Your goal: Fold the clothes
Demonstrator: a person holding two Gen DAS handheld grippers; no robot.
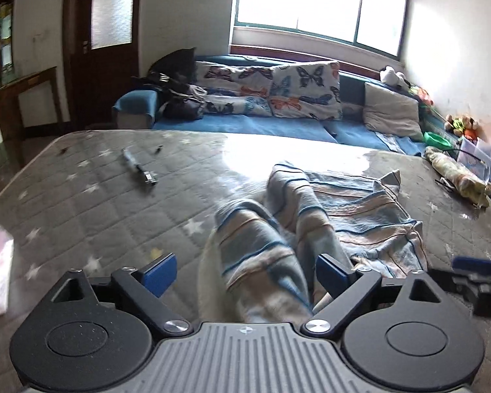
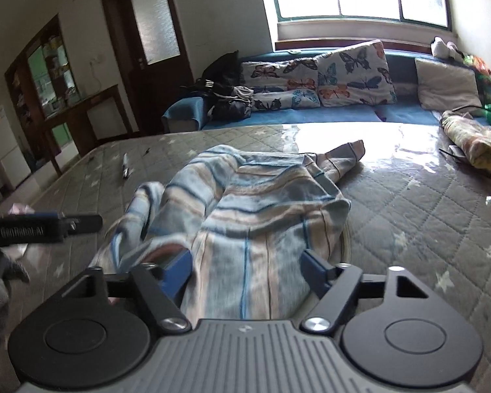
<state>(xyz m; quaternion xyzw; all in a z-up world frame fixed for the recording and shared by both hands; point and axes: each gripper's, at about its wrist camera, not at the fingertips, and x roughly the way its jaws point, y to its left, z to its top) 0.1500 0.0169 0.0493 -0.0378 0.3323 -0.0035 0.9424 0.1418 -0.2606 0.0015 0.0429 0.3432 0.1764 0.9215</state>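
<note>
Two claws work one striped garment [image 2: 245, 203] on a mattress [image 2: 425, 216]. Nearest, the left claw [image 1: 245, 275] stands wide, cloth bunched between its blue pads [image 1: 160, 276] and lying against the right-hand one, though no firm pinch shows; the right claw [image 2: 245, 271] is narrower, cloth filling the gap between its pads, and whether they press I cannot tell. Beyond both, the garment rises toward the claws in soft ridges, then spreads rumpled over the mattress, one corner [image 2: 353, 154] pointing at the sofa [image 2: 311, 114]. It looks light, limp and thick like towelling, likely to sag and slide, so hems or corners are the sounder places to pinch. Farther left lies a pen [image 1: 139, 167]; far right, a rolled bundle [image 2: 474, 144].
</note>
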